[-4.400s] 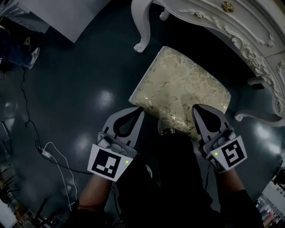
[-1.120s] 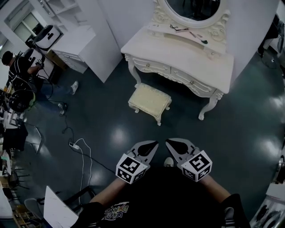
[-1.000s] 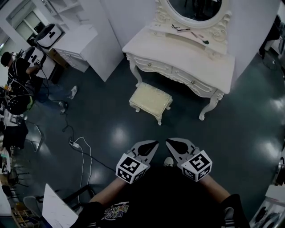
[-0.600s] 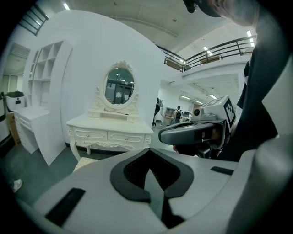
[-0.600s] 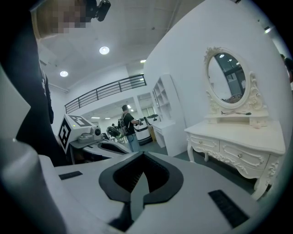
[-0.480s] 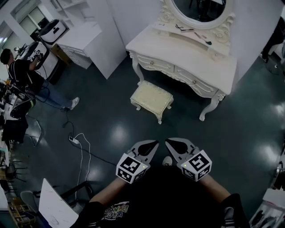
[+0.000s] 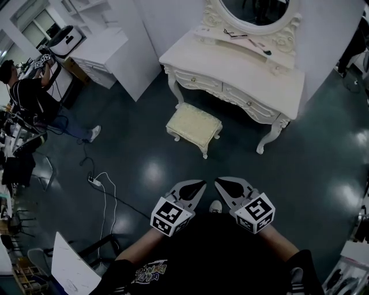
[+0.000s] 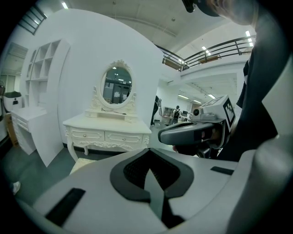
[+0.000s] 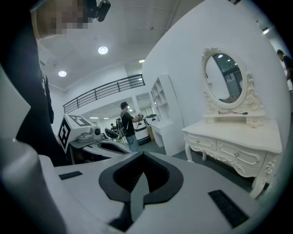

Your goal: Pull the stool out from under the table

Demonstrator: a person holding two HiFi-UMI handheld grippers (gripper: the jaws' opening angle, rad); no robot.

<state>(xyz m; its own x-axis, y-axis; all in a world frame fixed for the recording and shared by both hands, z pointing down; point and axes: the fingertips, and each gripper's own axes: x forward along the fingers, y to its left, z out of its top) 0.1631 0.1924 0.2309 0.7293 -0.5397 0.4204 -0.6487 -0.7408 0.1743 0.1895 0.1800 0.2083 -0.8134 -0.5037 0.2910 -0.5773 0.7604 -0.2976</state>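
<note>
The cream upholstered stool point(image 7: 194, 128) stands on the dark floor in front of the white dressing table point(image 7: 236, 75), mostly out from beneath its front edge. Both grippers hang close to my body, well short of the stool and touching nothing. My left gripper point(image 7: 202, 184) is shut and empty, and so is my right gripper point(image 7: 218, 182); their tips point toward each other. In the left gripper view its shut jaws point(image 8: 150, 176) face the table point(image 8: 107, 135), with a corner of the stool point(image 8: 78, 163) showing. The right gripper view shows shut jaws point(image 9: 137, 180) and the table point(image 9: 238, 141).
An oval mirror point(image 7: 253, 8) tops the table. A white cabinet point(image 7: 109, 52) stands at the left. A person point(image 7: 23, 95) works at the far left. A cable point(image 7: 104, 187) trails across the floor. A white board point(image 7: 69, 271) leans near my left side.
Several seconds ago I was bent close over the stool with both grippers at its near edge; now I stand well back. Over the last second the grippers have stayed still and shut.
</note>
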